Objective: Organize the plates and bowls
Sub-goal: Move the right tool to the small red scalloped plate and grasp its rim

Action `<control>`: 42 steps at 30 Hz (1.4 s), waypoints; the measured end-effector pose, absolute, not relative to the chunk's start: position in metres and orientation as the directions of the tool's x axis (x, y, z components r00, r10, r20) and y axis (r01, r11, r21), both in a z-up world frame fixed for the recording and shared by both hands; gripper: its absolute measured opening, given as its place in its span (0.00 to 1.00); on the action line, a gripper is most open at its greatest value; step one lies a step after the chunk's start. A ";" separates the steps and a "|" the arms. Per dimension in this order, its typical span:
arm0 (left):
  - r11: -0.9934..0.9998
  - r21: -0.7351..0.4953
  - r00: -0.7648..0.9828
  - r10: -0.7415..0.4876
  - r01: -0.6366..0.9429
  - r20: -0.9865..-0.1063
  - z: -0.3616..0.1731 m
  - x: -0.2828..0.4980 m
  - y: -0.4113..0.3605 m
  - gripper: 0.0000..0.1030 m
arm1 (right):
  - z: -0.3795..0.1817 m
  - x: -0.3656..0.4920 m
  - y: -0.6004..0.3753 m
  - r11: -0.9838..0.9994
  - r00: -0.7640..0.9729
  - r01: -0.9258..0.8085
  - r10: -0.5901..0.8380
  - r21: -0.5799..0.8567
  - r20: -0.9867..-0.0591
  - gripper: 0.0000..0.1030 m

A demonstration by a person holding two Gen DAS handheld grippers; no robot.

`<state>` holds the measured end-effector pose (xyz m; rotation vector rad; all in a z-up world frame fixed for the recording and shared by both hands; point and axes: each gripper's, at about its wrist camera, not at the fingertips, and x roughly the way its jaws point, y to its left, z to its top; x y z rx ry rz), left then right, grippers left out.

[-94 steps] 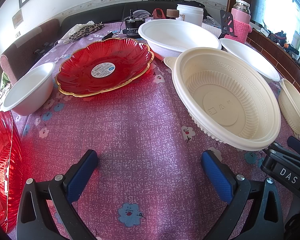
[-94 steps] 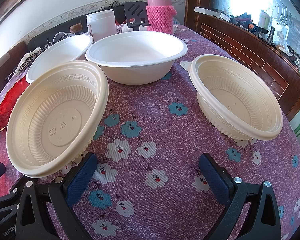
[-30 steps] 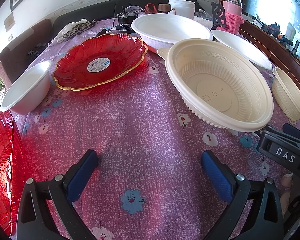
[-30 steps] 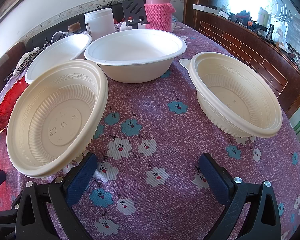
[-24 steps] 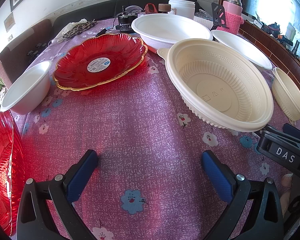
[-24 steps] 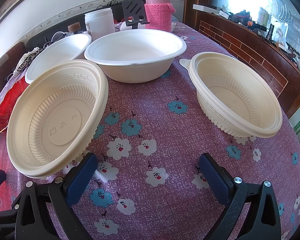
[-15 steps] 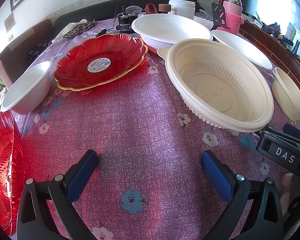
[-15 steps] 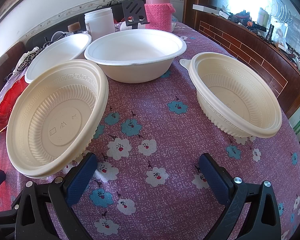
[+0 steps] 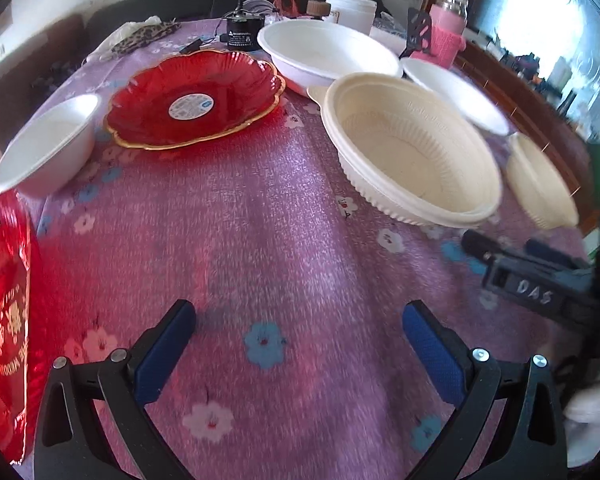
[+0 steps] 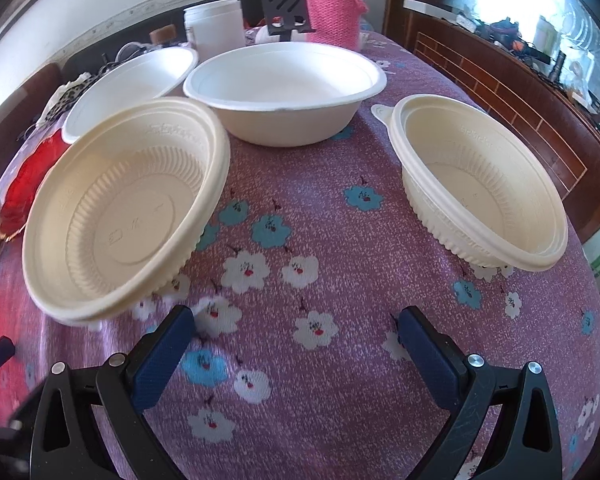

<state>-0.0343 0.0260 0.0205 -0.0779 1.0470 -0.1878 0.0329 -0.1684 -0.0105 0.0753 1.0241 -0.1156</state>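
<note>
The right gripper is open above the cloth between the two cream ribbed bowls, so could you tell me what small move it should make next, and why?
Probably ease the right gripper forward and rightward to the near rim of the cream ribbed bowl on the right. Its fingers are spread and empty over the tablecloth, and that bowl sits upright and uncovered, a match to nest with the cream ribbed bowl on the left.

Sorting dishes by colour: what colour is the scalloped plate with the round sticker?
Red with a gold rim, clearest in the left wrist view.

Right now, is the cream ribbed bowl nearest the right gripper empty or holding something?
Empty: the cream ribbed bowl shows its bare ribbed inside, nothing in it.
</note>
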 end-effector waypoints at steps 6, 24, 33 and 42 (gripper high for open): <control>0.977 -0.193 0.587 -0.211 0.095 -0.782 0.056 -0.052 0.056 1.00 | -0.005 0.003 -0.167 0.996 0.522 0.068 0.020 0.065 -0.853 0.99; 0.984 -0.178 0.676 -0.142 0.016 -0.723 0.146 -0.018 0.156 0.82 | 0.074 -0.014 -0.091 0.881 0.589 -0.293 0.472 0.371 -0.656 1.00; 0.969 -0.236 0.599 -0.232 0.073 -0.766 0.157 0.058 0.168 0.82 | 0.051 0.044 -0.036 0.750 0.447 -0.235 0.648 0.618 -0.616 0.96; 0.968 -0.230 0.463 -0.251 0.102 -0.850 0.112 0.144 0.160 0.82 | 0.028 0.083 -0.008 0.830 0.497 -0.126 0.527 0.543 -0.689 0.91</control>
